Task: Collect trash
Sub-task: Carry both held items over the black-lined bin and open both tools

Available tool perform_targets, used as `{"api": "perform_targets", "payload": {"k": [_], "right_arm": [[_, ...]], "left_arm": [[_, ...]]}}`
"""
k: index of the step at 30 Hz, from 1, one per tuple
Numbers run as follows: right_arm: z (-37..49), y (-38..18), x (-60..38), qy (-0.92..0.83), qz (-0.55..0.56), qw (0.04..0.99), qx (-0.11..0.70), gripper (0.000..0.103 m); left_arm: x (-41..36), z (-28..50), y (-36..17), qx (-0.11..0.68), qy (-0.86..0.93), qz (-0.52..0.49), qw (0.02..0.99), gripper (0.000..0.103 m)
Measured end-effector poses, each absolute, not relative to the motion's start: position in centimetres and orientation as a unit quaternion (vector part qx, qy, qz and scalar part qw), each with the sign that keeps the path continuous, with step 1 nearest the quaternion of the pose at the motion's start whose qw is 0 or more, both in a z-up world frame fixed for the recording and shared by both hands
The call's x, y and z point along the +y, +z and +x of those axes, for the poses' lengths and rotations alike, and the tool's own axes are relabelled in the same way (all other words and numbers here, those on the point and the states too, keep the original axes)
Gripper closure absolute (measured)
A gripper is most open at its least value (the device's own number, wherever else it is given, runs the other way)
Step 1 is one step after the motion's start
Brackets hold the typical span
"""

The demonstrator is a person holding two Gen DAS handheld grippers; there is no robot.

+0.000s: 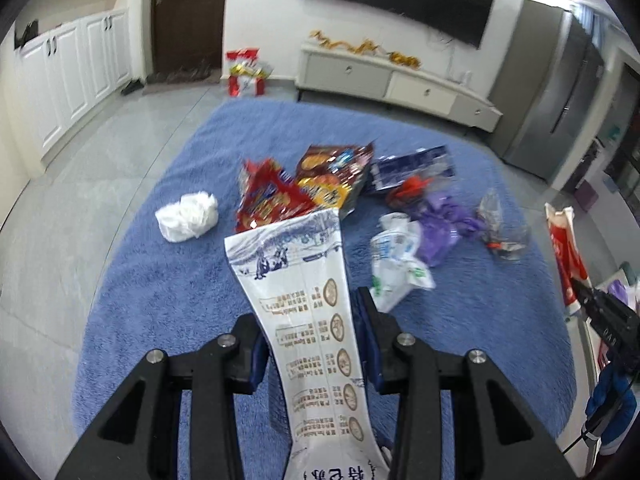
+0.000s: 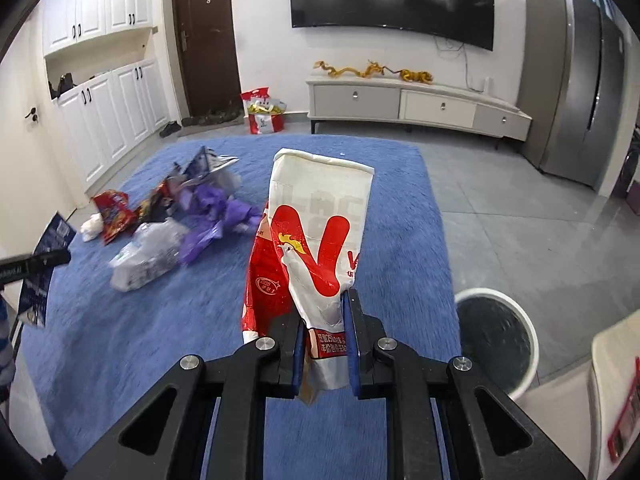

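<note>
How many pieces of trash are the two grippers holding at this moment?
2. The left gripper holds a white printed bag. The right gripper holds a red-and-white paper bag.

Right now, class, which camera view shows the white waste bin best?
The right wrist view: the white waste bin stands on the floor beside the blue rug, its dark inside visible past the right gripper. The left wrist view does not show it.
</note>
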State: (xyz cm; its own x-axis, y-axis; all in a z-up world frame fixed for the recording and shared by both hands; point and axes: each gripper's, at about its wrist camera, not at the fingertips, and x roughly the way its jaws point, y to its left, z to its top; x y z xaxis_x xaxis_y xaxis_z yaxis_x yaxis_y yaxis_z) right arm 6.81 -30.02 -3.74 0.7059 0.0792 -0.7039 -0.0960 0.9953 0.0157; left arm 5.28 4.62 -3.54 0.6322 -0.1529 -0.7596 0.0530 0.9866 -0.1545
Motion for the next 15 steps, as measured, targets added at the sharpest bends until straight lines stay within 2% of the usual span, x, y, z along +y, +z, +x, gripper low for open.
{"api": "perform_targets", "payload": {"k": [9, 15], "right_arm": [[1.8, -1.9, -30.8, 0.040, -0.013, 0.932, 0.359, 0.086], [1.0, -0.6, -33.3, 0.019, -0.012, 0.941, 0.339, 0.086]], "left_arm": [[1.0, 3.9, -0.3, 0.392, -0.100, -0.015, 0.914, 0.066], [-4.5, 4.8, 1.2, 0.384, -0.137, 0.025, 0.913, 0.066]]}}
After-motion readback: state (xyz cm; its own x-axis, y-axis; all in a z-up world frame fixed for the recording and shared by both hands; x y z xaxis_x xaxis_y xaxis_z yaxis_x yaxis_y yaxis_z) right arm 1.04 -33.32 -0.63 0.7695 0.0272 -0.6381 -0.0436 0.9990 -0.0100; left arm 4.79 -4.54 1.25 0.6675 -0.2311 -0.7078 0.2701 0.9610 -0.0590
